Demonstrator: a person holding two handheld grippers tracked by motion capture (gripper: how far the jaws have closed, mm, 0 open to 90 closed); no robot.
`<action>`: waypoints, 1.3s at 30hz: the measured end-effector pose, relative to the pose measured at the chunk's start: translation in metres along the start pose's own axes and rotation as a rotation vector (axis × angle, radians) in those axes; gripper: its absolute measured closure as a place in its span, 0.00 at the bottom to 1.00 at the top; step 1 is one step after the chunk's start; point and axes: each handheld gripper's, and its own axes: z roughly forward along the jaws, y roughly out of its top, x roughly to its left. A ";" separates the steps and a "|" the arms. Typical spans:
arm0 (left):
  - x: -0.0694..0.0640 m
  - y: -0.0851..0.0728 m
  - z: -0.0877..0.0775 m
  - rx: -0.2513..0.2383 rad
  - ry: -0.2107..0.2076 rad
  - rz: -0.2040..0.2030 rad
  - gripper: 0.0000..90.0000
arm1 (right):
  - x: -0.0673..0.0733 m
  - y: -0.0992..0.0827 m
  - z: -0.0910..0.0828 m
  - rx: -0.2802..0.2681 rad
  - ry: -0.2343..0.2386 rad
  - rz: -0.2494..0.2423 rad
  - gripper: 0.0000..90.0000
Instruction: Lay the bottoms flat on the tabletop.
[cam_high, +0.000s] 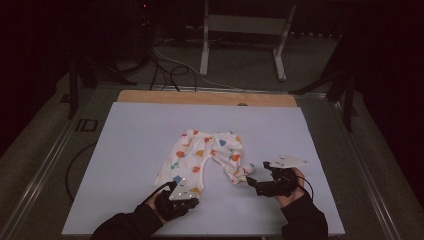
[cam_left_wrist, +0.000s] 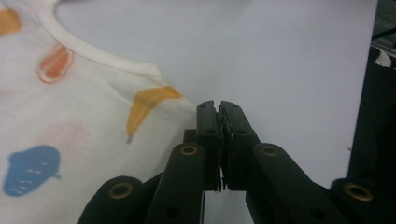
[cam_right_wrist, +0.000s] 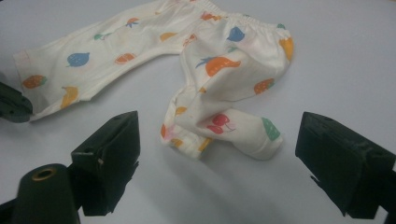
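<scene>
The high camera sits above my side of the counter (cam_high: 130, 150) and looks forward and down, far enough off to take in the whole white sheet and the floor beyond. The camera on my left tool (cam_left_wrist: 219, 109) looks along its jaws from very close, low over the sheet, at one hem of the printed baby trousers (cam_left_wrist: 70, 130). The one on my right tool (cam_right_wrist: 215, 154) stands a little farther back (jaws at the bottom corners) and faces the crumpled leg. All three share the trousers.
</scene>
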 end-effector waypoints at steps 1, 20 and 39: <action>0.000 -0.001 0.001 0.007 -0.004 0.001 0.96 | 0.000 0.000 0.000 -0.001 0.002 0.000 0.15; 0.024 -0.015 -0.058 -0.213 0.105 -0.077 0.06 | 0.009 -0.013 0.007 0.050 0.092 -0.038 0.26; 0.040 -0.066 -0.089 -0.266 0.299 -0.170 0.03 | 0.018 -0.021 0.044 0.170 -0.047 -0.232 0.96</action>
